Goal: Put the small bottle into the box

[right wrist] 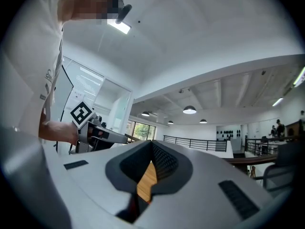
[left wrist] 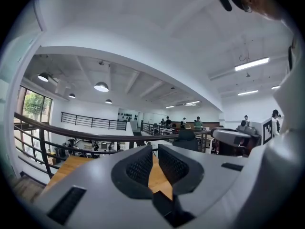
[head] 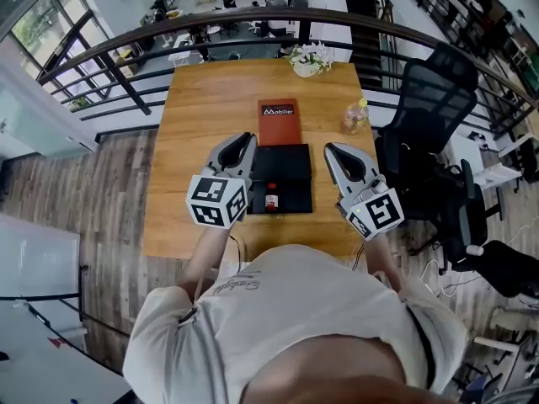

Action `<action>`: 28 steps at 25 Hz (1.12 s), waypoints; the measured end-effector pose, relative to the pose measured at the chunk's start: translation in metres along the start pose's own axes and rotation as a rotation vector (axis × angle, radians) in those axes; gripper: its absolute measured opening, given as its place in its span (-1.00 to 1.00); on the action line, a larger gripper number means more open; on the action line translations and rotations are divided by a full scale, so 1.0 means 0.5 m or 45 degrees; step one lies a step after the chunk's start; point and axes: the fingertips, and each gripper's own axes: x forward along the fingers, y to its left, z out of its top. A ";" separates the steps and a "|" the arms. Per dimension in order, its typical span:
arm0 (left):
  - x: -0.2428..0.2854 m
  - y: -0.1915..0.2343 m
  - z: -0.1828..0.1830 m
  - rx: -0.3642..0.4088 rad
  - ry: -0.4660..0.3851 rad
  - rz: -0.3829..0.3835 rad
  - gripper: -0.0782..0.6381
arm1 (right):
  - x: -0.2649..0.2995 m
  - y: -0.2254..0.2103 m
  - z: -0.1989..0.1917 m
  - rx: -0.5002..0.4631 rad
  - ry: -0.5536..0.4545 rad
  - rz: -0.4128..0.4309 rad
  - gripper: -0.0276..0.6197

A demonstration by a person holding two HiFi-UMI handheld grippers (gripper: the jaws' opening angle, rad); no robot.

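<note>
Wooden table [head: 210, 99] by curved railing [head: 253, 19]: 1 black box [head: 286, 168] holding small bottle [head: 271, 200]; left gripper [head: 246, 138], right gripper [head: 330, 149] both clenched, empty.

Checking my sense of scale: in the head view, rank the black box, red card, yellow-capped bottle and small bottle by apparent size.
1. black box
2. red card
3. yellow-capped bottle
4. small bottle
The card and yellow-capped bottle lie farther from the camera, so their real sizes may be larger.

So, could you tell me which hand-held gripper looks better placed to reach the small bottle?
Left, probably: in the head view the small bottle sits nearer the left hand-held gripper than the right hand-held gripper. Both are shut and empty.
</note>
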 end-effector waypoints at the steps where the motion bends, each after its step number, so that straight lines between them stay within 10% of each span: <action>1: -0.001 0.000 -0.011 -0.003 0.011 0.002 -0.66 | -0.005 0.000 -0.010 0.000 0.019 -0.012 -0.93; 28: -0.069 0.044 -0.131 -0.037 0.108 -0.026 -0.66 | -0.007 0.099 -0.121 0.159 0.127 -0.041 -0.93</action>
